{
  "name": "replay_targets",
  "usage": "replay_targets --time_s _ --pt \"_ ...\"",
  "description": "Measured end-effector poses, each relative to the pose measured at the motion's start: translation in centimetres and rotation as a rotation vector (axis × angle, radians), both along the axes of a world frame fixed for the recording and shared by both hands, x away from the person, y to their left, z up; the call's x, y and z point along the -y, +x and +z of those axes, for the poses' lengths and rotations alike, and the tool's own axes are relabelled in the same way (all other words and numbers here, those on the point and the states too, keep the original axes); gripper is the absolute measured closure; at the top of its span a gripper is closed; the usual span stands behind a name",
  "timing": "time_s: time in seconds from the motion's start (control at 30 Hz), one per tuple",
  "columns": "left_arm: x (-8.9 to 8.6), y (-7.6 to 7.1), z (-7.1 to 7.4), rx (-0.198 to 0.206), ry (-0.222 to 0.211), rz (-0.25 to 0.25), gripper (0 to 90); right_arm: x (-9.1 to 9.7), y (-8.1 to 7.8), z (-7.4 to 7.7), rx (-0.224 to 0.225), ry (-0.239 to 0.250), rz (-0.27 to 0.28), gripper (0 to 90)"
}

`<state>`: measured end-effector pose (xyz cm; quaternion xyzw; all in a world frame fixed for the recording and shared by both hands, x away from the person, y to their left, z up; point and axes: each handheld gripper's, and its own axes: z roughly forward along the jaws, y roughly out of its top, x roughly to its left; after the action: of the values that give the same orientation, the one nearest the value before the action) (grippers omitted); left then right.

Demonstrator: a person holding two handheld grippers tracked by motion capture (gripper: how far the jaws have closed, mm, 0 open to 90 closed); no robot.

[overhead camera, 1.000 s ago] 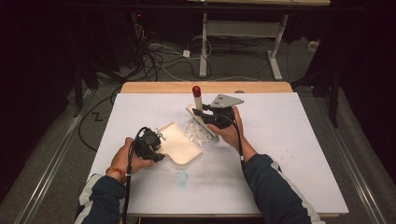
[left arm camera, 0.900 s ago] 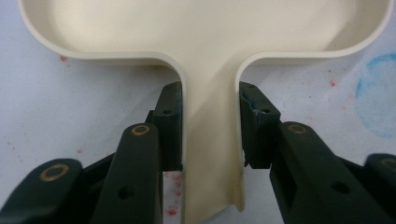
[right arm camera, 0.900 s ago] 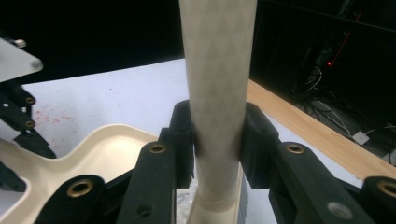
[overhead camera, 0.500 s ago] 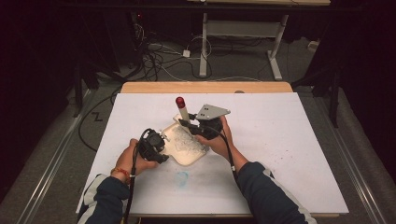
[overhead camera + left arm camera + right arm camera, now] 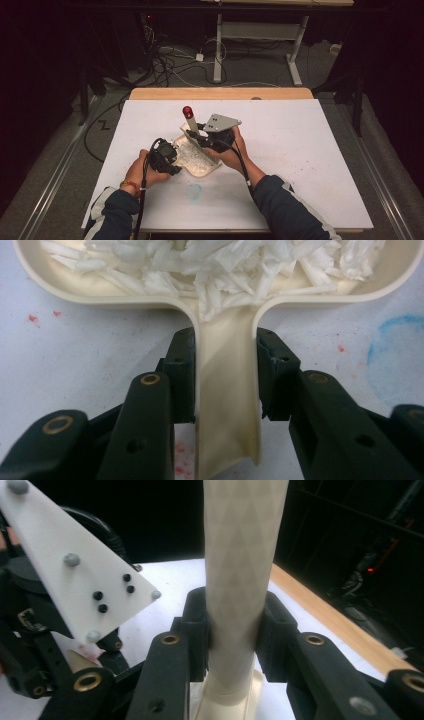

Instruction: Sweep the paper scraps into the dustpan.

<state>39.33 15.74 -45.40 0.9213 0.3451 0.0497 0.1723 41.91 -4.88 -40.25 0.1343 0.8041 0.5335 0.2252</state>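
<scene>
- At the left of the high view we see the person's left hand [image 5: 142, 172], in a dark sleeve, holding the left gripper [image 5: 167, 155] low over the white table [image 5: 310, 165].
- In the left gripper view its two black jaws press on either side of the cream handle [image 5: 227, 390] of a shallow cream scoop tray [image 5: 65, 287], so these tongs are closed on the handle.
- The tray holds a heap of white shredded pieces [image 5: 225, 265], some spilling down into the mouth of the handle.
- In the high view the tray [image 5: 197, 155] lies flat near the middle of the table, between the two hands, with its handle toward the left gripper.
- Near the tray, toward the person, we see a faint blue ring mark [image 5: 194, 190] on the table; small red specks dot the surface in the left gripper view.
- Just right of the tray, the right hand [image 5: 227, 152] holds the right gripper [image 5: 200, 134], with its grey plate [image 5: 221, 122] on top.
- In the right gripper view its jaws clamp a pale cylindrical handle [image 5: 242, 580], so these tongs hold it firmly.
- In the high view this tool [image 5: 191, 122] rises tilted above the tray's far side and ends in a red knob [image 5: 187, 111].
- We cannot tell whether its lower end touches the shreds.
</scene>
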Motion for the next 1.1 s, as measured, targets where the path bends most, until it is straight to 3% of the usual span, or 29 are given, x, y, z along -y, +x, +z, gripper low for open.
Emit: replay_targets --time_s 0.13,0.3,0.47,0.5,0.53,0.6,0.8,0.87,0.97,1.1 --pt "-0.4 0.0 -0.1 -0.001 -0.029 0.003 63.4 0.8 -0.2 1.5 0.017 0.021 -0.005 71.0" --pt "-0.7 0.1 -0.1 -0.003 -0.022 -0.023 63.4 2.7 -0.4 3.8 0.039 0.032 -0.052 71.0" --pt "-0.7 0.1 -0.1 -0.003 -0.024 -0.017 63.5 4.3 0.2 4.2 0.038 0.028 -0.108 71.0" --pt "-0.8 0.1 -0.1 -0.005 -0.028 -0.016 63.4 4.7 0.9 4.1 0.047 -0.012 -0.145 71.0" --pt "-0.9 0.1 -0.1 -0.006 -0.03 -0.014 63.4 4.7 0.9 4.1 0.047 -0.012 -0.145 71.0" --pt "-1.1 -0.1 -0.1 -0.002 -0.024 -0.018 63.5 5.5 1.7 3.4 0.043 -0.057 -0.195 71.0" --pt "-1.1 -0.3 -0.1 0.005 -0.005 -0.027 63.5 6.8 2.9 1.7 0.017 -0.071 -0.273 71.0" --pt "-0.9 -0.4 0.0 0.009 0.007 -0.03 63.5 6.9 3.3 0.5 0.026 -0.107 -0.295 71.0" --pt "-0.6 -0.7 0.0 0.022 0.029 -0.026 63.6 6.8 3.2 -0.2 0.021 -0.113 -0.302 71.0" --pt "-0.2 -0.9 0.1 0.038 0.065 -0.033 63.5 6.0 2.0 -0.8 0.013 -0.104 -0.26 70.8"
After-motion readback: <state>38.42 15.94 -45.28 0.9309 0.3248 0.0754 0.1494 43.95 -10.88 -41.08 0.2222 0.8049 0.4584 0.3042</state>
